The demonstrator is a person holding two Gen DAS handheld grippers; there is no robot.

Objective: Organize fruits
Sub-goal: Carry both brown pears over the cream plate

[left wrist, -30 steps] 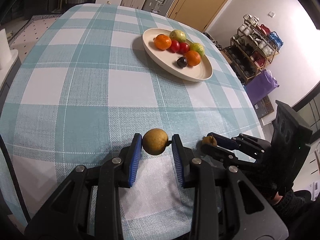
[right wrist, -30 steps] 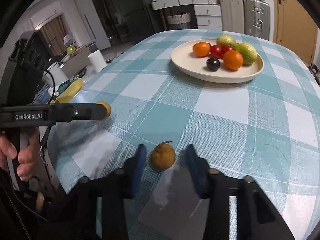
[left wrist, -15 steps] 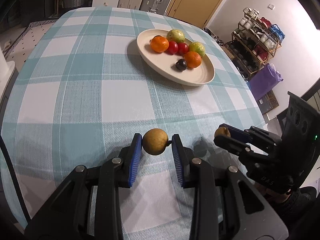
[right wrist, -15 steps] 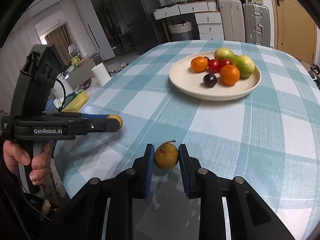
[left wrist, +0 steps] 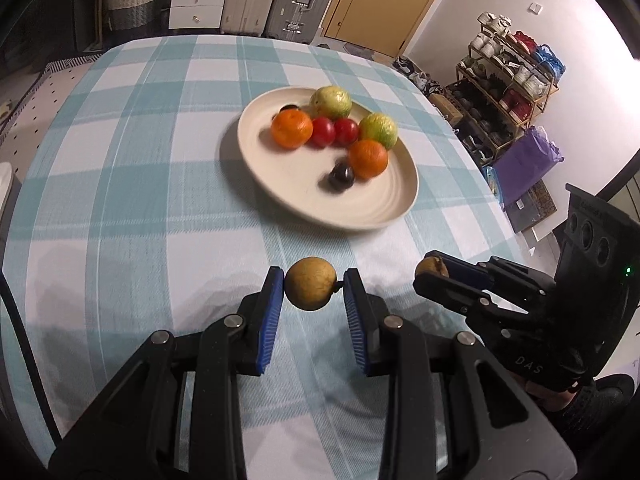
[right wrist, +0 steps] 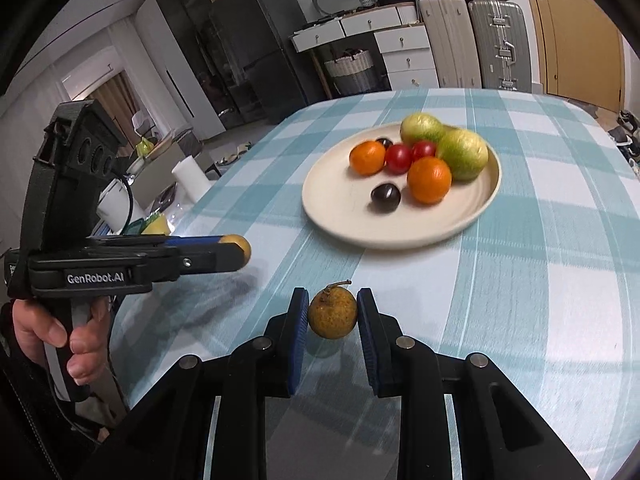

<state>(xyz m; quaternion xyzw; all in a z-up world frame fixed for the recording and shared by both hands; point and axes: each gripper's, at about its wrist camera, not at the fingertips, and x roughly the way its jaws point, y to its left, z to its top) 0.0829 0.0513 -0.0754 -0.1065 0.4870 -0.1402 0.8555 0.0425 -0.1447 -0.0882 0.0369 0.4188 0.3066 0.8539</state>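
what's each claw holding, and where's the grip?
Left claw: brown fruit, pinched at its sides. Right claw: stemmed fruit, also by its sides.

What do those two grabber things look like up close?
Both are black plastic. The left gripper and right gripper have ribbed blue pads and silver bolts. The left one's side says "GenRobot.AI" in white, with a pistol handle, three round holes and a black cable.

Fruit count: nine pieces, seven on one plate point(right wrist: 320, 216)

At the plate's 12 o'clock: two green fruits point(right wrist: 462, 154), two oranges point(right wrist: 429, 179), two red tomatoes point(right wrist: 399, 158), one dark plum point(right wrist: 385, 197); two brown longans point(right wrist: 333, 313), one per tongs.
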